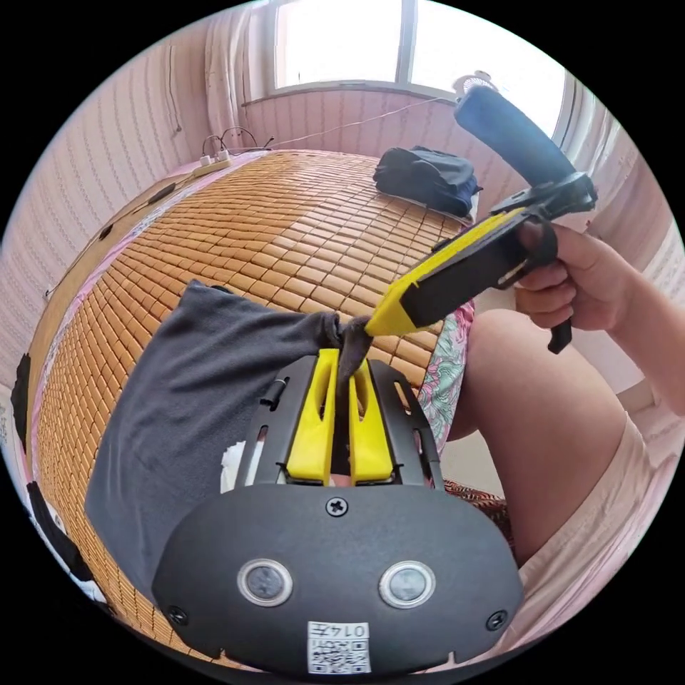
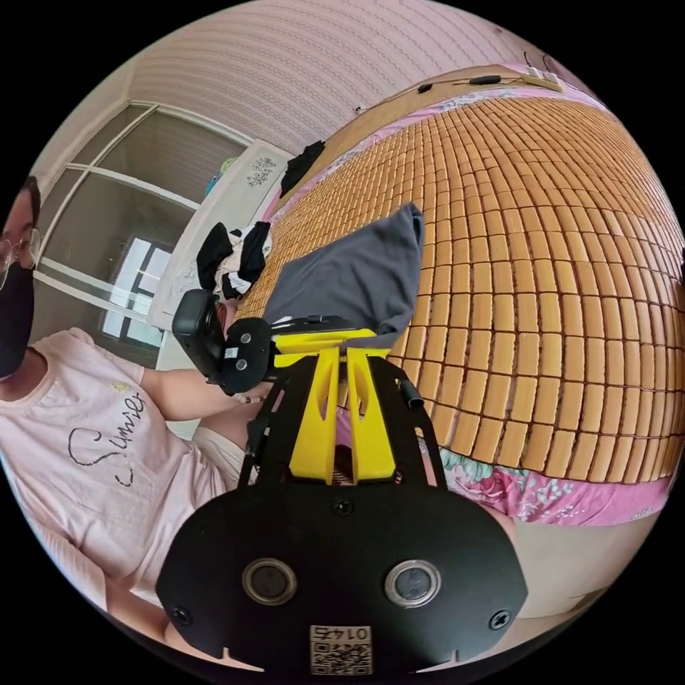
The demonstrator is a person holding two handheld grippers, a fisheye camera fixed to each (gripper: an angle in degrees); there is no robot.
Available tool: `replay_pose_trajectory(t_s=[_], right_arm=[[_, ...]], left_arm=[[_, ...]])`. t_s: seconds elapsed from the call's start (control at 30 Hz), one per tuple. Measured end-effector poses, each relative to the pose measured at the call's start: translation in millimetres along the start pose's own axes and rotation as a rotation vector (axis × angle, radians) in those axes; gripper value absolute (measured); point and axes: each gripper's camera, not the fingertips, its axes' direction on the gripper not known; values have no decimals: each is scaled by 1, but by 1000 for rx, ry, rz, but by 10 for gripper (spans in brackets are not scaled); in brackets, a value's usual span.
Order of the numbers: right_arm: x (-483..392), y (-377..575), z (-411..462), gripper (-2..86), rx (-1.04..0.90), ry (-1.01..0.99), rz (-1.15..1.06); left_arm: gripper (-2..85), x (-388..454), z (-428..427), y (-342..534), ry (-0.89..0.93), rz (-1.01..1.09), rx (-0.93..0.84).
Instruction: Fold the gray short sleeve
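Left tool (image 1: pixel 347 357) pinching gray shirt (image 1: pixel 193 399), bamboo mat (image 1: pixel 285 228)

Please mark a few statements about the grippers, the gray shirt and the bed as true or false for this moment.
1. The left gripper has its fingers closed on a bunched part of the gray shirt. True.
2. The right gripper is far from the shirt, resting on the floor. False: its tip meets the same bunched fabric, beside the left gripper.
3. The gray shirt lies on a woven bamboo mat. True.
4. A dark pile of clothing sits on the mat near the window. True.
5. The gray shirt is hanging from a hanger on the wall. False: it lies spread on the mat.
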Motion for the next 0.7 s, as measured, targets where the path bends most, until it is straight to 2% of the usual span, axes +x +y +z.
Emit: replay_pose_trajectory(t_s=[0.2, 0.27, 0.4, 0.53, 0.7], right_arm=[[46, -12, -11, 49, 110, 207, 85], [61, -27, 0, 84, 123, 177, 103], [77, -43, 21, 100, 107, 113, 132], [81, -42, 29, 31, 67, 56, 99], [94, -23, -15, 13, 152, -28, 130]], left_arm=[[-4, 23, -19, 21, 59, 103, -16], [-5, 30, -25, 28, 76, 127, -20], [-5, 37, -29, 41, 90, 146, -43], [-5, 33, -31, 46, 102, 140, -42], [-6, 22, -43, 41, 159, 131, 45]])
